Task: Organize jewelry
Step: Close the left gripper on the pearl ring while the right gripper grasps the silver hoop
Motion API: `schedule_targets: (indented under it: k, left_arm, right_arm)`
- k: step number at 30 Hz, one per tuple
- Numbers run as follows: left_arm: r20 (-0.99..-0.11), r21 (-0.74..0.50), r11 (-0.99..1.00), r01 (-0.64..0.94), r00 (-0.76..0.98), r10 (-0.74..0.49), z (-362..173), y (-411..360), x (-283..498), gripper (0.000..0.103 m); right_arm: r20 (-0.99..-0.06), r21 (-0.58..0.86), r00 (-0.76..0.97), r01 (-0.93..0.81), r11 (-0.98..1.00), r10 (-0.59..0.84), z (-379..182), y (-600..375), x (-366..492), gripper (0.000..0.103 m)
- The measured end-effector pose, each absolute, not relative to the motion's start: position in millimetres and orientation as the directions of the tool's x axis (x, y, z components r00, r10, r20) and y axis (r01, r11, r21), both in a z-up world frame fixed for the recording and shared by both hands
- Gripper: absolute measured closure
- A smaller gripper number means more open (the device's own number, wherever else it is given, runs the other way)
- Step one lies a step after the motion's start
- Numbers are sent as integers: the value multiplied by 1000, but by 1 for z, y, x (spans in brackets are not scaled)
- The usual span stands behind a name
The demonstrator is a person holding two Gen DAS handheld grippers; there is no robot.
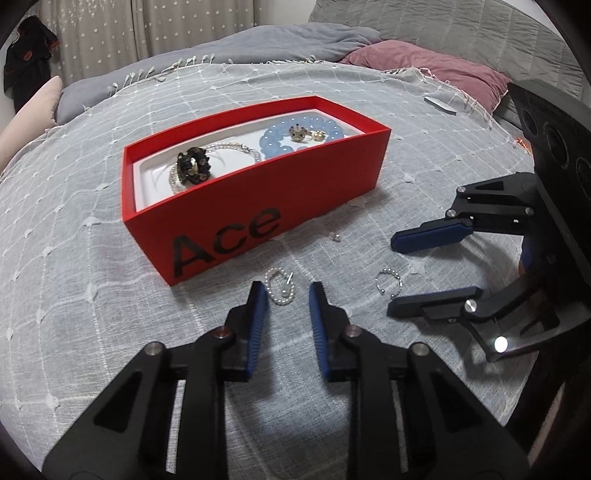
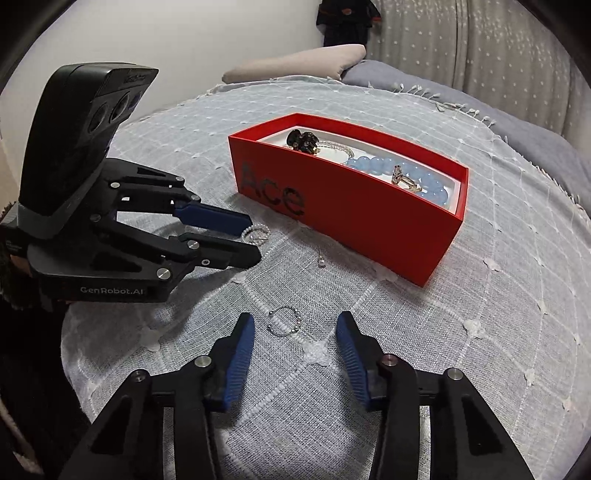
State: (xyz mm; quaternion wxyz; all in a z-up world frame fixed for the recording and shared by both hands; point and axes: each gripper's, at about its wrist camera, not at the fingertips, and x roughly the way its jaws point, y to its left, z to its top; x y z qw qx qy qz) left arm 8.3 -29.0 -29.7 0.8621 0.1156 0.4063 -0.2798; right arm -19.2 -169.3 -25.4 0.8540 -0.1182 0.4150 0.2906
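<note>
A red "Ace" box (image 1: 229, 206) (image 2: 369, 221) sits on the bed and holds a blue bead bracelet (image 1: 273, 138) (image 2: 373, 162), a black flower piece (image 1: 192, 166) (image 2: 303, 140), a pearl strand and gold rings. A small pearl ring (image 1: 280, 290) (image 2: 256, 233) lies on the cloth between the fingertips of my open left gripper (image 1: 286, 293) (image 2: 251, 238). A silver beaded ring (image 1: 388, 284) (image 2: 286, 321) lies just ahead of my open right gripper (image 2: 295, 325) (image 1: 393, 273). A pearl stud (image 2: 321, 261) lies near the box.
A grey checked throw (image 1: 92, 258) covers the bed. A pink pillow (image 1: 424, 70), grey pillows and a star-patterned curtain (image 1: 147, 26) lie beyond. A small white tag (image 1: 439, 105) lies at the far right.
</note>
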Motion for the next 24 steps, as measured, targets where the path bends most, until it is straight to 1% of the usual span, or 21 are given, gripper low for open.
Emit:
schedule_targets:
  k: [5,6,7,9,15,16,17,24]
  left_arm:
    - [-766,-37,804,594,500,-404,-29,-31,5,89]
    - [-766,-37,800,599,497,-407,-29,-32,4,90]
    - [-767,-36,797,603,495,-409,-29,-33,3,91]
    - [-767,-36,792,610,491,-413,-29,-34,1,92]
    - [-764,-35,778,627,485,-426,-28,-38,-6,93]
    - [-760,-34,777,629,489,-429,-27,-38,-8,94]
    - [-757,-36,776,629,490,-433,-26,-38,-9,95]
    - [-728,-54,763,644,498,-471,-15,-35,-18,99]
  right_arm:
    - [-778,44,478,-607,793,409,-25,-169,-19,72]
    - [-780,55,464,-618,784,420,-26,-168,-20,80]
    - [-782,50,461,-624,780,420,-26,-166,-21,83]
    - [-783,40,461,-632,774,417,-26,-165,-23,84]
    - [-782,59,454,-627,777,427,-26,-166,-20,85]
    - [-781,55,460,-624,780,422,-25,-166,-20,92]
    - [-782,54,461,-621,782,420,-24,-167,-19,93]
    - [-780,65,455,-624,779,429,-22,-169,-22,97]
